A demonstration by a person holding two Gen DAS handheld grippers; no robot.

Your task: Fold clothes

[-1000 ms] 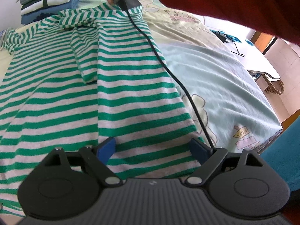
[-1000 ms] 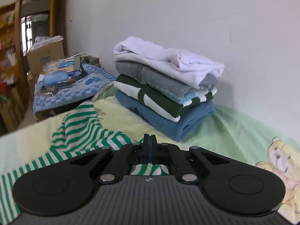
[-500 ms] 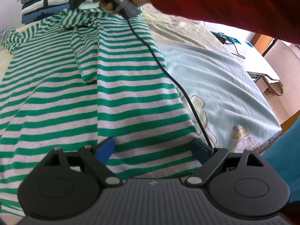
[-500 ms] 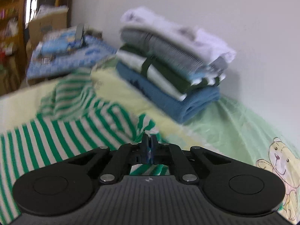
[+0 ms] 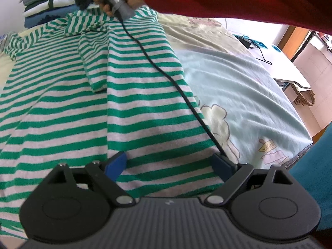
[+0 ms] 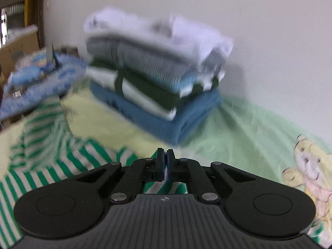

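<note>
Green-and-white striped knit shirt [image 5: 134,95]: spread flat on the bed [image 5: 238,87], one side folded inward.
Left tool [image 5: 172,161]: jaws wide apart over the hem at 6 o'clock.
Right tool [image 6: 165,161]: clamped on the shirt's collar edge.
Folded clothes stack [image 6: 157,78]: 12 o'clock.

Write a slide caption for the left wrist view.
Open left gripper hovers over a green striped shirt spread on the bed.
</note>
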